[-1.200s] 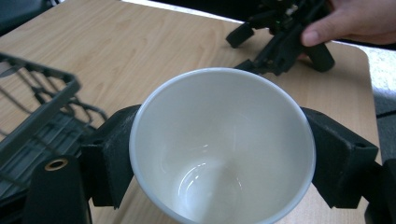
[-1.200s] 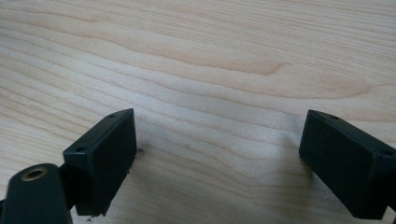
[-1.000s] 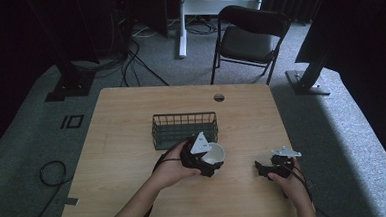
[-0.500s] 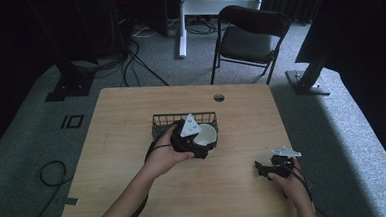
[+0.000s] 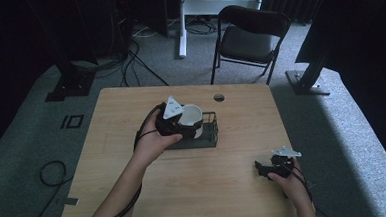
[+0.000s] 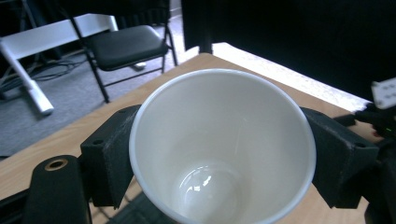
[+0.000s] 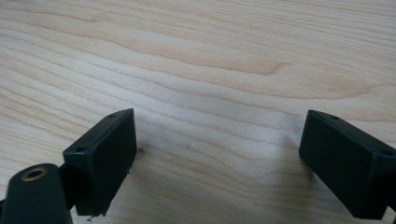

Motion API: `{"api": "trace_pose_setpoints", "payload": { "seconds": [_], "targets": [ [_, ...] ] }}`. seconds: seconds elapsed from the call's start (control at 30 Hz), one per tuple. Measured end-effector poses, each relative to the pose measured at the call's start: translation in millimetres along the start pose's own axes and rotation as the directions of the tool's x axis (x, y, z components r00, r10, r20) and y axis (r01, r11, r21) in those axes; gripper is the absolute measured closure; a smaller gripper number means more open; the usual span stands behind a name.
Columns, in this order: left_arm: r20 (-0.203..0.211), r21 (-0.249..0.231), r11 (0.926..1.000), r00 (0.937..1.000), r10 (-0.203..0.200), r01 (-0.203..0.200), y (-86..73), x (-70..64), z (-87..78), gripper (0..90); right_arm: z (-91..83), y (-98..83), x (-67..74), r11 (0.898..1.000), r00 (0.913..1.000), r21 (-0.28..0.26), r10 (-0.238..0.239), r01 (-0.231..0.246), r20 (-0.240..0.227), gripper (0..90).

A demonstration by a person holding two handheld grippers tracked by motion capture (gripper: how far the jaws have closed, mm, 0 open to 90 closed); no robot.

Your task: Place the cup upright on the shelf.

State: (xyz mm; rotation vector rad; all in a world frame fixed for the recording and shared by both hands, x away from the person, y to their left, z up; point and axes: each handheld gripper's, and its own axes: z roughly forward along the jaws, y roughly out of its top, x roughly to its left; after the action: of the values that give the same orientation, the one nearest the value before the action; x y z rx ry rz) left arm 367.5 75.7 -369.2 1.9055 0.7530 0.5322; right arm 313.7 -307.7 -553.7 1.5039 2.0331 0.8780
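Observation:
A white paper cup (image 5: 193, 116) is held between the jaws of my left gripper (image 5: 184, 125), above the black wire basket (image 5: 213, 129) in the middle of the wooden table (image 5: 225, 187). In the left gripper view the cup (image 6: 219, 140) opens toward the camera and is empty, and both black pads (image 6: 109, 163) press on its sides. My right gripper (image 5: 260, 167) rests near the table's front right, pointing left. Its jaws stand wide apart over bare wood in the right gripper view (image 7: 217, 158), with nothing between them.
A black folding chair (image 5: 250, 35) stands beyond the far edge of the table. A small round hole (image 5: 219, 97) sits in the tabletop behind the basket. Cables lie on the grey floor (image 5: 49, 171) at the left.
My left gripper has lifted the cup from the table in front of the basket, moving it away from the person and left, to above the basket. The right gripper has stayed put.

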Motion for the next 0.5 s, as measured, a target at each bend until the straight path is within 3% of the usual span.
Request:
{"api": "trace_pose_setpoints", "payload": {
  "seconds": [0.23,0.5],
  "targets": [
    [-0.067,-0.006,0.9992,0.9969,-0.041,0.040,-2.0,14.0,7.0,20.1,0.1,0.0,0.0,1.000,1.0000,-0.001,0.000,0.000,0.000,10.7],
    [-0.137,-0.014,0.9944,0.9849,-0.105,0.104,-15.8,28.8,24.0,20.1,0.1,0.0,0.0,1.000,1.0000,-0.001,0.000,0.000,0.000,10.7]
  ]
}}
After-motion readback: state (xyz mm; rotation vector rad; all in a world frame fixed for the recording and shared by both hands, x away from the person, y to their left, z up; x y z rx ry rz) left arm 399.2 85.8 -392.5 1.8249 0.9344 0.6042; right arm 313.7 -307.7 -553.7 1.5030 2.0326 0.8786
